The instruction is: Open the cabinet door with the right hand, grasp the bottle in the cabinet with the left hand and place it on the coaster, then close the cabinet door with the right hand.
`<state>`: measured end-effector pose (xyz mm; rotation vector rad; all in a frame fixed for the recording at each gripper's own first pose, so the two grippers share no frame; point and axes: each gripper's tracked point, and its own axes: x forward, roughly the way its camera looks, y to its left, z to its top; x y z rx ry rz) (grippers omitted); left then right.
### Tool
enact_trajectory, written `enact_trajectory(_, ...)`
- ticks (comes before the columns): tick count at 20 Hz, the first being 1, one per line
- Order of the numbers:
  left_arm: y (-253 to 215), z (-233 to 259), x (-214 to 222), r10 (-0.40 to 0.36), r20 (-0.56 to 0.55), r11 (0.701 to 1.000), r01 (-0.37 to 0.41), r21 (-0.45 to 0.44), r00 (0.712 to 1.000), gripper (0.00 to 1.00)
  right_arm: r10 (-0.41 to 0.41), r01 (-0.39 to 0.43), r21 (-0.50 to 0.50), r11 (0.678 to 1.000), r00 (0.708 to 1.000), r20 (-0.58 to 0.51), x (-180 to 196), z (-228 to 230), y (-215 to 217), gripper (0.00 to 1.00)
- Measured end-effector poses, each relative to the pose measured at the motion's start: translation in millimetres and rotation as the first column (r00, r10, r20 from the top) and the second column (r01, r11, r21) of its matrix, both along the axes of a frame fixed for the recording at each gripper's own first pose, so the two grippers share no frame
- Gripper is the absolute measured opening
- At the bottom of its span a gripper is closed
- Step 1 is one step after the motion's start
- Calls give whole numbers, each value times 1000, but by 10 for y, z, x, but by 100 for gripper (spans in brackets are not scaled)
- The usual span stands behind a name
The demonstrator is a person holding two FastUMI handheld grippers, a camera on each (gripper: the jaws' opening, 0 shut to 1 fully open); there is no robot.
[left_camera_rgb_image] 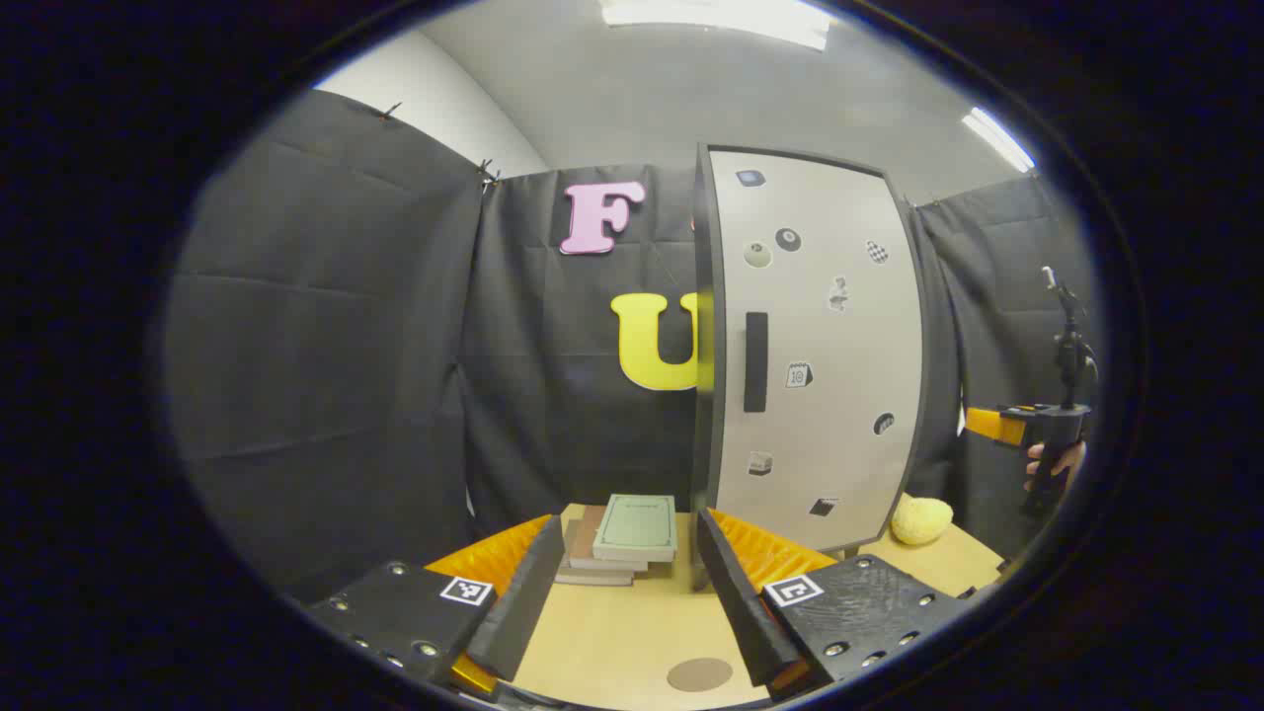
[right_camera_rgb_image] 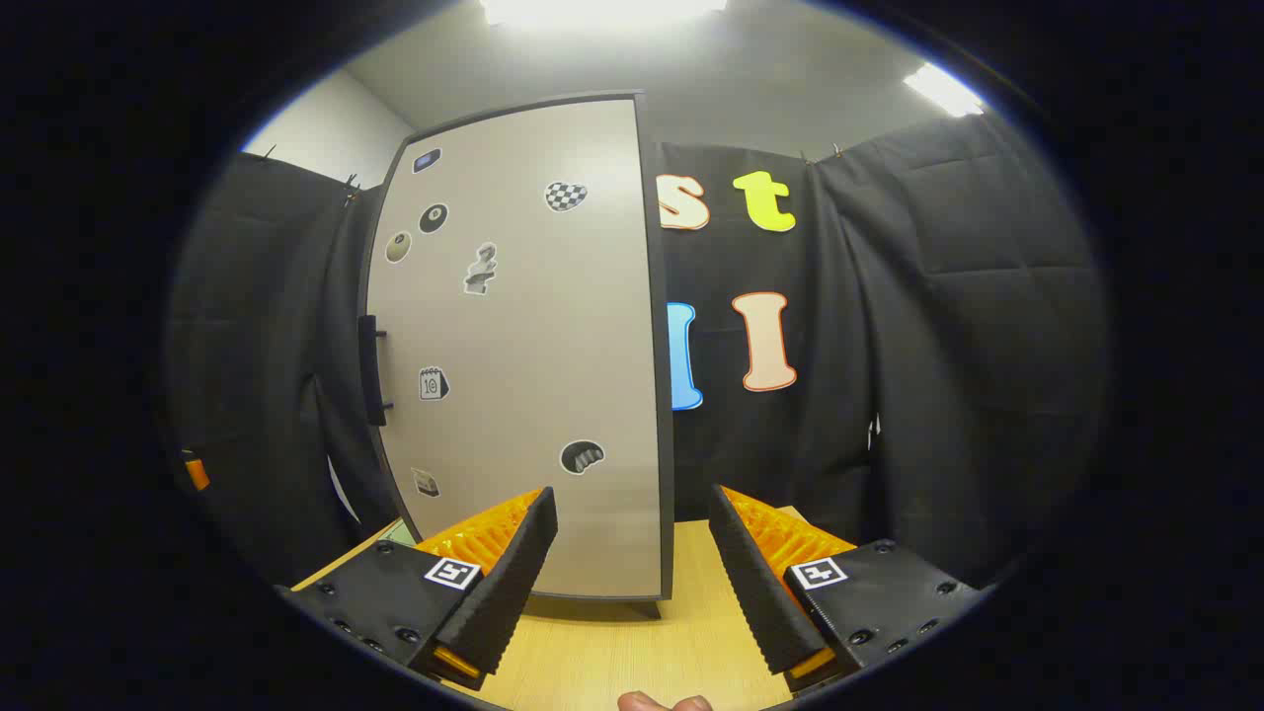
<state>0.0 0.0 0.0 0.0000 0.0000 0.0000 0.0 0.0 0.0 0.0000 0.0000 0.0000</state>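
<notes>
A: Left gripper view, from left to right: left gripper [left_camera_rgb_image: 620, 592] low in the foreground, jaws standing wide apart, nothing between them. Beyond the gap, a stack of books [left_camera_rgb_image: 620, 541] lying flat on the wooden table [left_camera_rgb_image: 612, 642]. Near the bottom edge, between the fingers [left_camera_rgb_image: 513, 604], a round brown coaster [left_camera_rgb_image: 699, 674], bare.

B: And to the right of the books?

A: Cabinet [left_camera_rgb_image: 810, 346] standing upright on the table, door [left_camera_rgb_image: 820, 395] closed, dark vertical handle [left_camera_rgb_image: 755, 361] near its left edge, small stickers [left_camera_rgb_image: 798, 374] scattered over the pale front. Bottle not to be seen behind the closed door; position cannot be told. Just right of the cabinet's foot, a yellow sponge [left_camera_rgb_image: 921, 518]. At the far right, the right gripper [left_camera_rgb_image: 1022, 427] held by a hand [left_camera_rgb_image: 1055, 464], well apart from the cabinet; its jaws not readable from here.

B: Right gripper view, same order?

A: Cabinet door [right_camera_rgb_image: 523, 346] filling the left half, closed, handle [right_camera_rgb_image: 370, 370] seen edge-on at its left side. Right gripper [right_camera_rgb_image: 632, 583] in the foreground, jaws wide apart, empty, aimed at the door's lower right corner but not touching it. Table [right_camera_rgb_image: 642, 652] beneath; a fingertip [right_camera_rgb_image: 664, 702] at the bottom edge.
</notes>
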Motion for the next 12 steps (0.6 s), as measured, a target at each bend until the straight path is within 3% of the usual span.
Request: enact_trajectory(12,-105,-271,105,-34,-58,999,35,13,998,82,25,-25,-11,1000,999,-30,-36,-83,147,96)
